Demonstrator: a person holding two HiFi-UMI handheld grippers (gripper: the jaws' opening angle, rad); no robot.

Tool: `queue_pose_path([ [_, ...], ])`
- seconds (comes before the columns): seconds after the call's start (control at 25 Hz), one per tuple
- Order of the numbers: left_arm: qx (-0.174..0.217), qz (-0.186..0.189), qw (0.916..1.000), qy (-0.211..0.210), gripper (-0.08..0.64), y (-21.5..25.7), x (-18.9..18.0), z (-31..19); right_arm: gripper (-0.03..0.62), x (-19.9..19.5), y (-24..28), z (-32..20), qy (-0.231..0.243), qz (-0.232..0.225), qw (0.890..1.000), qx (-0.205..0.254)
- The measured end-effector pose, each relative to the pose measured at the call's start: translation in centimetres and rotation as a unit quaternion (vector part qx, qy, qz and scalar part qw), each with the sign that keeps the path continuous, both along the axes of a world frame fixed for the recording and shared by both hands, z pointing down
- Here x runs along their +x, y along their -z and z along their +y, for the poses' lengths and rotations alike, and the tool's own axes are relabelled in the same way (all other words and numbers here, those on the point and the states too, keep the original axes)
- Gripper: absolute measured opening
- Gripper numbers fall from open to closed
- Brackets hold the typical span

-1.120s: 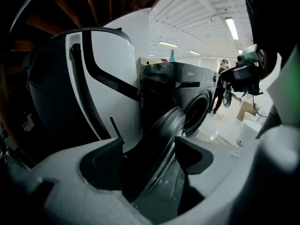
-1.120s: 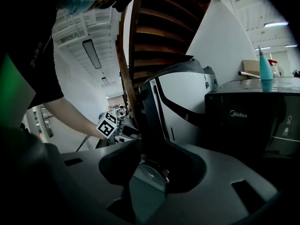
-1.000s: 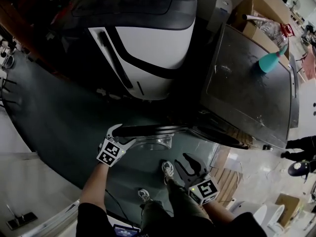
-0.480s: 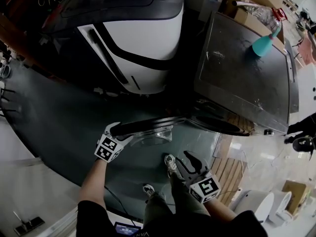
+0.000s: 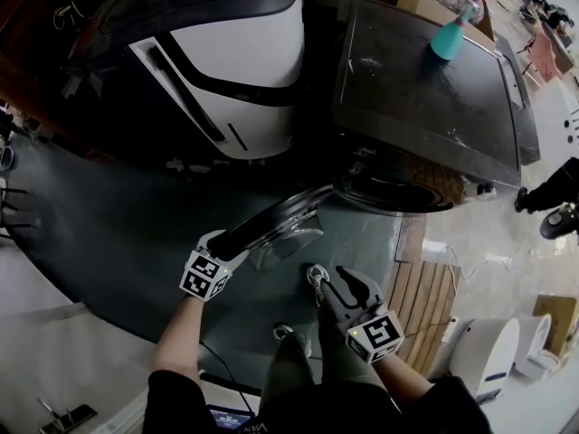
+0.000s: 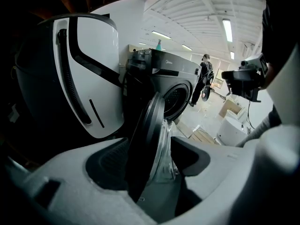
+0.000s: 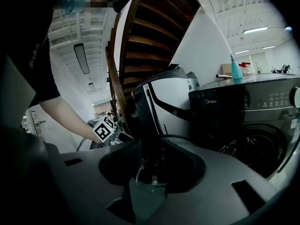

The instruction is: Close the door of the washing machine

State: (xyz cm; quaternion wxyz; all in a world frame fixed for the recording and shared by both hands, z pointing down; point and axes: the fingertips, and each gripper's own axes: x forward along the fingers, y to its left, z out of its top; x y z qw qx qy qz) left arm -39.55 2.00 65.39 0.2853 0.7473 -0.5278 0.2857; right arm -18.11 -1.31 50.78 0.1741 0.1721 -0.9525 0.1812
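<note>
Workshop floor, dark mat [image 5: 99, 233] under me, front-loading washing machine [image 5: 425, 89] at upper right in the head view. Its door [image 5: 271, 226] hangs open, swung well out from the drum opening [image 5: 398, 188], hinge side at the machine, free edge toward me.

Left gripper [image 5: 220, 244] straddles that free edge. The left gripper view has the black rim and glass bowl between the jaws. Jaws are closing, but I can't see both pads pressing, so I'd call it not clamped yet. Right gripper [image 5: 333, 283] sits just beside my shoe [image 5: 314, 274], jaws apart, nothing in them, aimed at the door glass from nearby.

Progress, my read: barely begun. Door isn't shut or latched. The whole swing to the front panel is left, plus a push to click.

Around: white-and-black rounded unit [image 5: 244, 70] beside the machine, teal bottle [image 5: 446, 36] on the machine's top, wooden pallet [image 5: 425, 287] on the floor to the right.
</note>
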Motion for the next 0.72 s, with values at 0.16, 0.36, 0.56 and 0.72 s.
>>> queue_pose_path([
  [0.16,-0.001,0.009,0.9998,-0.019,0.285,0.1,3.2,2.2,0.137,1.8,0.4,3.3,-0.024,-0.014,1.0,-0.001],
  [0.36,0.002,0.025,0.9987,-0.044,0.272,0.3,7.4,4.1,0.137,4.9,0.1,7.4,-0.062,-0.018,0.998,0.004],
  [0.56,0.006,0.061,0.9962,-0.061,0.264,0.7,11.9,5.6,0.137,8.8,-1.5,10.6,-0.119,-0.021,0.993,0.002],
  [0.72,0.014,0.09,0.9938,-0.064,0.259,0.8,15.5,6.0,0.137,11.7,-1.8,11.7,-0.149,-0.021,0.989,0.002],
])
